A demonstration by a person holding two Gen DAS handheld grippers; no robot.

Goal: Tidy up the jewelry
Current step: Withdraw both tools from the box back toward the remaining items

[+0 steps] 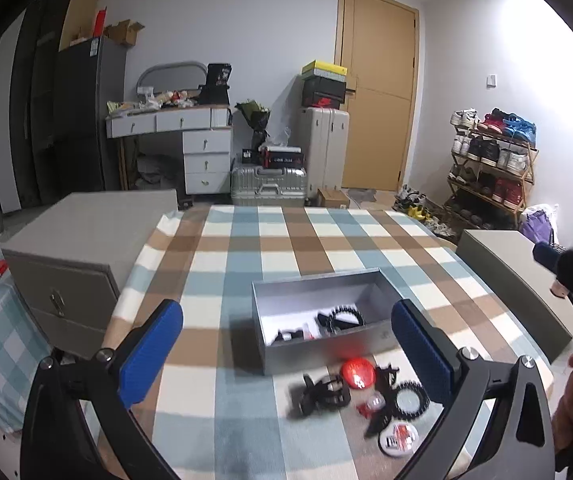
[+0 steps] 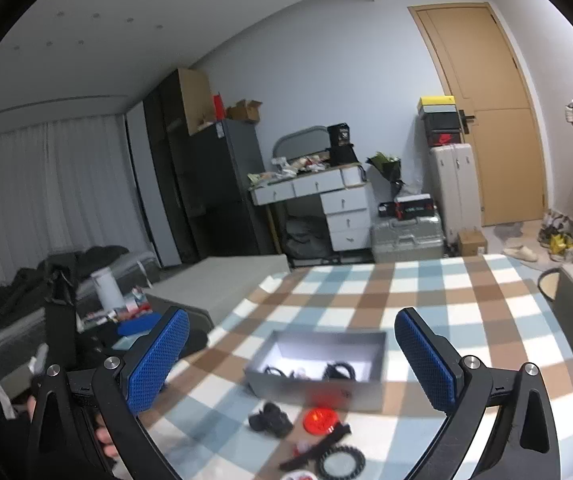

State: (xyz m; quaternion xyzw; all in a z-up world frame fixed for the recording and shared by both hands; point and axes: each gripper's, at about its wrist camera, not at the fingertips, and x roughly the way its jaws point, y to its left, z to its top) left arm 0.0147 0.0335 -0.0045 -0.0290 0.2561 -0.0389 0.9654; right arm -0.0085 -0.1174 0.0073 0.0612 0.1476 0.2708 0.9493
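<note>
On the left we hold the left gripper point(image 1: 286, 354) above the checkered surface point(image 1: 246, 240), and its jaws stand wide apart with nothing between them. Ahead of it, near the middle of the surface, we see the grey box point(image 1: 322, 346), open at the top, with some dark jewelry pieces point(image 1: 340, 318) lying inside on its white bottom. Just in front of the box several pieces lie loose on the cloth: a black tangled piece point(image 1: 322, 394), then a red round disc point(image 1: 357, 373) close to the box wall, a black beaded ring point(image 1: 410, 400), and a white round case point(image 1: 398, 439) nearest to us. On the right we hold the right gripper point(image 2: 292, 358), and its jaws are also wide and hold nothing. From its view the box point(image 2: 314, 390) is straight ahead, the disc point(image 2: 319, 420) before it.
</note>
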